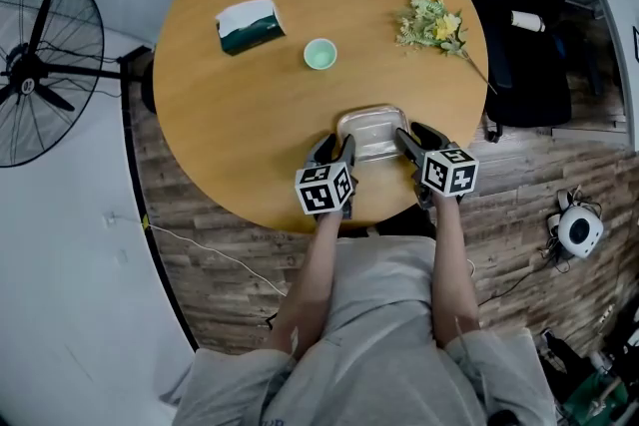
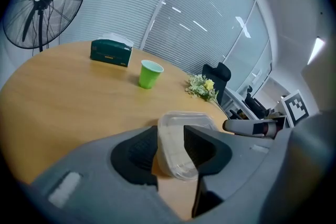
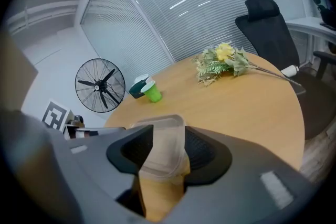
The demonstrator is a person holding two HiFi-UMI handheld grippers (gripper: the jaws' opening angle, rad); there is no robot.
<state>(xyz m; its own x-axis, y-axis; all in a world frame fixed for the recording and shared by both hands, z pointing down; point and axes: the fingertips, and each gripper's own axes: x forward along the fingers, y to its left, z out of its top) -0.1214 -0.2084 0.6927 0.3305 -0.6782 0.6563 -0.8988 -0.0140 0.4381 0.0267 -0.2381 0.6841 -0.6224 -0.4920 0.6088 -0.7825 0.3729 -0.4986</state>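
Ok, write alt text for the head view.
From above, the left gripper and right gripper grip the ends of a clear container near the edge of a round table. Beyond are a cup, tissue box and flowers.

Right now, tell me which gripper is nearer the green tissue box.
Left. The left gripper clamps the clear container at its left edge, the side toward the tissue box; the right gripper clamps the opposite edge, farther from the box.
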